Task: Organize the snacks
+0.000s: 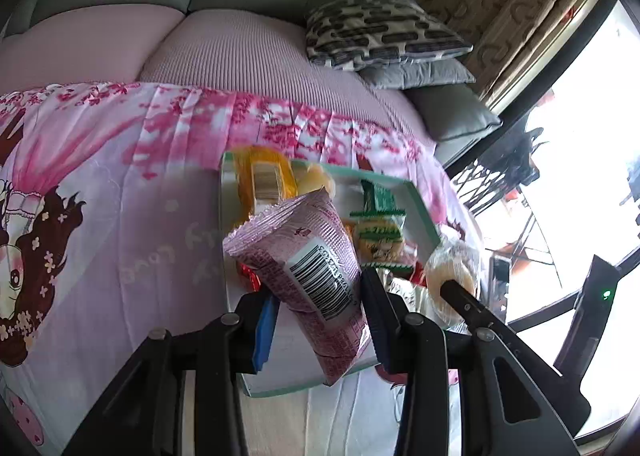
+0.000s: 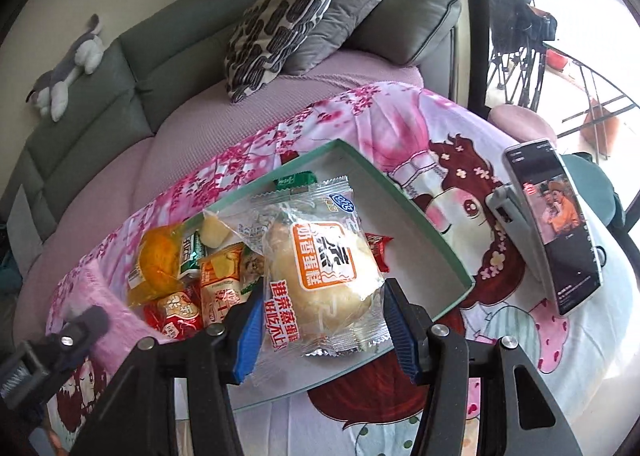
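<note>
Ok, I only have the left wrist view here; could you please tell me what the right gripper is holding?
Observer: The right gripper is shut on a clear-wrapped cake, held above the tray.
Operator: Thank you. Is anything standing beside the tray on that side?
Observer: Yes, a phone is propped on a holder with its screen lit, just off the tray's right edge.
Operator: And where do the loose snacks lie?
Observer: The snacks are piled at the tray's left end, and its right end is bare.
</note>
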`<state>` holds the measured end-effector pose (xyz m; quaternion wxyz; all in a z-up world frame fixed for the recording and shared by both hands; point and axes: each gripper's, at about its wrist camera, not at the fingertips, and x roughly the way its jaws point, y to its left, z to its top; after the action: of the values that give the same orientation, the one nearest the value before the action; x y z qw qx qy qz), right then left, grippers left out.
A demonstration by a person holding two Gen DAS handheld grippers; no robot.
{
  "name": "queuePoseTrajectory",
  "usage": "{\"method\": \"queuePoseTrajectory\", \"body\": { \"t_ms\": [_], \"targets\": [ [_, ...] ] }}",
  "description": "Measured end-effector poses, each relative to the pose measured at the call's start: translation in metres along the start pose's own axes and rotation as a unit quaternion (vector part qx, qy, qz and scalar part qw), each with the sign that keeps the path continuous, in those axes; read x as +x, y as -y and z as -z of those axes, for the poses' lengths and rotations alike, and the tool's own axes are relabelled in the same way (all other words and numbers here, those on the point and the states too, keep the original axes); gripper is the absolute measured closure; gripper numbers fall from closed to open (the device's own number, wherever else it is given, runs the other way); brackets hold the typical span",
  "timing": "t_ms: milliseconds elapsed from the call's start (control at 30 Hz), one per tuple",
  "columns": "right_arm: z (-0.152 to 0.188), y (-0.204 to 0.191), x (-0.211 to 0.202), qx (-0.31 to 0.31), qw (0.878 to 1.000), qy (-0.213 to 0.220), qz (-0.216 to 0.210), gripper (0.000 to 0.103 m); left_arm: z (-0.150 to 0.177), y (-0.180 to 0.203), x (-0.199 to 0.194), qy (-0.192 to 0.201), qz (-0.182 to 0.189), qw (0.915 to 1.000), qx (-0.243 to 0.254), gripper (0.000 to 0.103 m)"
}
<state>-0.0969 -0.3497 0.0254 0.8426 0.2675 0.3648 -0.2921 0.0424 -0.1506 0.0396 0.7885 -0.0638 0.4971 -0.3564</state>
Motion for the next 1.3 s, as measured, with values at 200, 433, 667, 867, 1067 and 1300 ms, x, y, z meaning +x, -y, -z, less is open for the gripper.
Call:
{"method": "queuePoseTrajectory", "body": {
  "t_ms": [200,433,667,867,1067,1300],
  "targets": [
    [0.005,-0.008,0.013,-0.011,1.0,-0.02,-0.006,0.045,0.006,0.003,0.021,-0.024,-0.009,0.9996,0.013,0.061],
    [0.011,-0.013,0.024,-0.022,0.999,-0.037,-0.011,0.043,0.009,-0.001,0.038,-0.042,-0.029,0.9986,0.014,0.06],
    [0.014,-0.023,0.03,-0.043,0.998,-0.051,-0.016,0.04,0.007,-0.004,0.026,-0.031,-0.024,0.9992,-0.001,0.037],
    [0.018,-0.031,0.024,-0.063,0.997,-0.044,-0.013,0.019,0.006,-0.013,0.005,0.0,-0.054,0.9984,-0.018,0.019],
    [0.033,-0.044,0.015,-0.105,0.994,-0.031,-0.001,0.0,0.018,-0.029,-0.018,0.051,-0.193,0.9799,0.001,0.0],
    [0.057,-0.053,0.004,-0.139,0.99,-0.028,-0.005,0.0,0.045,-0.042,-0.039,0.057,-0.278,0.9584,0.028,0.0]
  ]
}}
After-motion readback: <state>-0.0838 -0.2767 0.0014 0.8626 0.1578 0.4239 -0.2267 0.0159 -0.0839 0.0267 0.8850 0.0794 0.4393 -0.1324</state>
